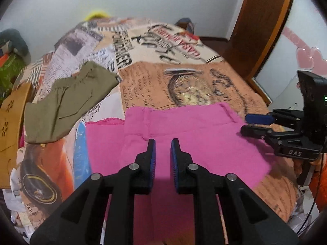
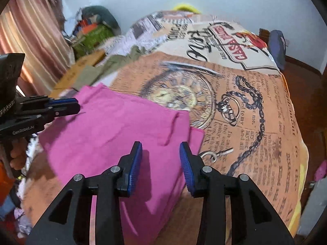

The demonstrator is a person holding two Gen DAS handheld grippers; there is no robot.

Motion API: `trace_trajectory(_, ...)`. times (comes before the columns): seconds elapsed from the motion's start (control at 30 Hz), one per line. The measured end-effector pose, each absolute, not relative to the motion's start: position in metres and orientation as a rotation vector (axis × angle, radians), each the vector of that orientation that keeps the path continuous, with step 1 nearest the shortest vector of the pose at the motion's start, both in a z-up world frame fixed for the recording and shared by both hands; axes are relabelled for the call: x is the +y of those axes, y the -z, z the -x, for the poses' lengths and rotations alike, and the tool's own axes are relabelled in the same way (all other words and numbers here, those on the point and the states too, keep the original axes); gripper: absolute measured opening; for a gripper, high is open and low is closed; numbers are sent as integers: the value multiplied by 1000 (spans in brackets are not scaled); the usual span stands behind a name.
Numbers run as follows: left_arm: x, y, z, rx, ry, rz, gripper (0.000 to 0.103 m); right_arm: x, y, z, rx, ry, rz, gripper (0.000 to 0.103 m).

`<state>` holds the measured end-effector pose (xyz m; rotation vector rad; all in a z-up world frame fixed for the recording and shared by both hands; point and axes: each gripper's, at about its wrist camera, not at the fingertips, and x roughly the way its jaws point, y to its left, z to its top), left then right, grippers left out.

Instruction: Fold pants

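Note:
Pink pants [image 1: 194, 132] [image 2: 122, 122] lie flat and folded on a printed bedspread [image 1: 184, 81] [image 2: 245, 112]. My left gripper [image 1: 163, 140] hovers over the middle of the pants, its jaws nearly together with a thin gap and nothing in it. From the right wrist it shows as the left gripper [image 2: 77, 105] at the pants' far left corner. My right gripper [image 2: 161, 144] stands open above the right edge of the pants, with no cloth between the pads. In the left wrist view the right gripper [image 1: 244, 125] sits at the pants' right edge.
An olive garment [image 1: 67, 102] [image 2: 114, 63] lies crumpled at the bed's far left. A wooden door frame [image 1: 261, 30] stands to the right of the bed. A curtain [image 2: 30, 30] and a clutter pile [image 2: 94, 30] are to the left. A hand [image 2: 17, 153] holds the left gripper.

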<state>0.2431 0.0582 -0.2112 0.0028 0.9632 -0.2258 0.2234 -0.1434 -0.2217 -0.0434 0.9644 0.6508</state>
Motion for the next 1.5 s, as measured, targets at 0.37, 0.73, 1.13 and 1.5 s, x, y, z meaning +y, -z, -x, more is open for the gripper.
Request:
trace_trajectory(0.37, 75, 231, -203, 998, 243, -7, 16, -161, 233, -201, 994, -601, 83, 45)
trace_trajectory(0.73, 126, 208, -191, 954, 75, 29, 61, -181, 208, -201, 949, -522, 114, 47)
trace_trajectory(1.13, 119, 233, -230, 1013, 104, 106, 72, -156, 240, -238, 1040, -501, 27, 64)
trace_trajectory(1.5, 117, 253, -250, 1050, 155, 174, 78, -160, 261, -257, 1103, -600, -100, 64)
